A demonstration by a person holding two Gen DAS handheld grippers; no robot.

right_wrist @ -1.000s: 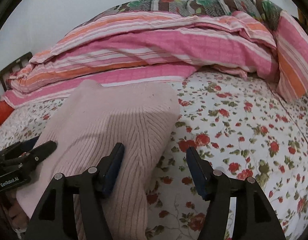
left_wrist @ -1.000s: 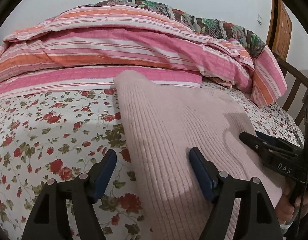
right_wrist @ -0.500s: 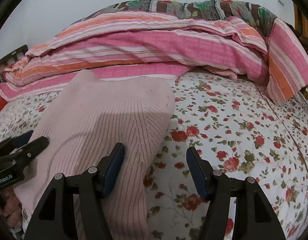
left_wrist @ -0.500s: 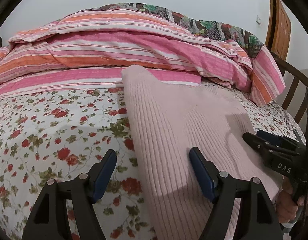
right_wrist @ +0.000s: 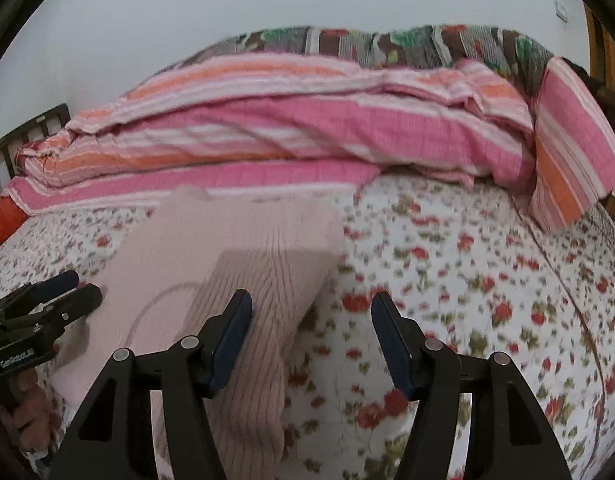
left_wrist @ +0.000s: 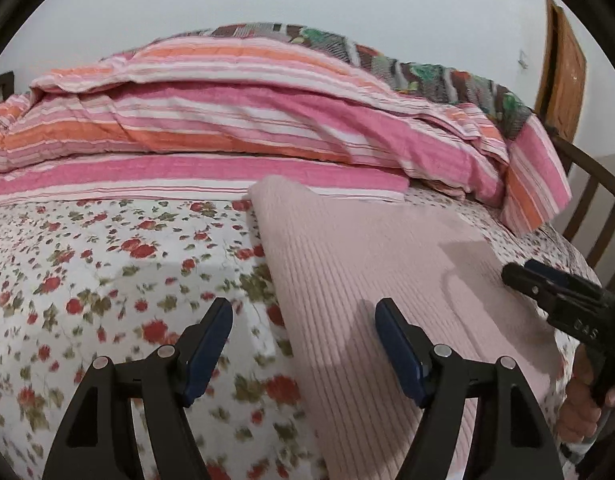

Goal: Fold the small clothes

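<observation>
A pale pink ribbed knit garment [left_wrist: 367, 260] lies flat on the flowered bed sheet [left_wrist: 107, 260], running away from me toward the striped quilt. My left gripper [left_wrist: 303, 306] hovers over the garment's left edge; its jaws are closing a little, with the edge below them and nothing pressed by the pads. My right gripper [right_wrist: 312, 298] hangs open over the right edge of the garment [right_wrist: 235, 240], also free of it. Each gripper shows in the other's view: the right gripper [left_wrist: 519, 272] at the right, the left gripper [right_wrist: 79, 288] at the left.
A heaped pink, orange and white striped quilt [left_wrist: 227, 120] fills the back of the bed, with a patterned blanket behind it. Wooden bed rails [left_wrist: 599, 200] and a door [left_wrist: 563, 60] stand at the right. A hand [left_wrist: 579, 420] holds the right gripper's handle.
Both grippers have lifted slightly off the garment, which now sits lower and farther in both views. The garment itself has not moved.
</observation>
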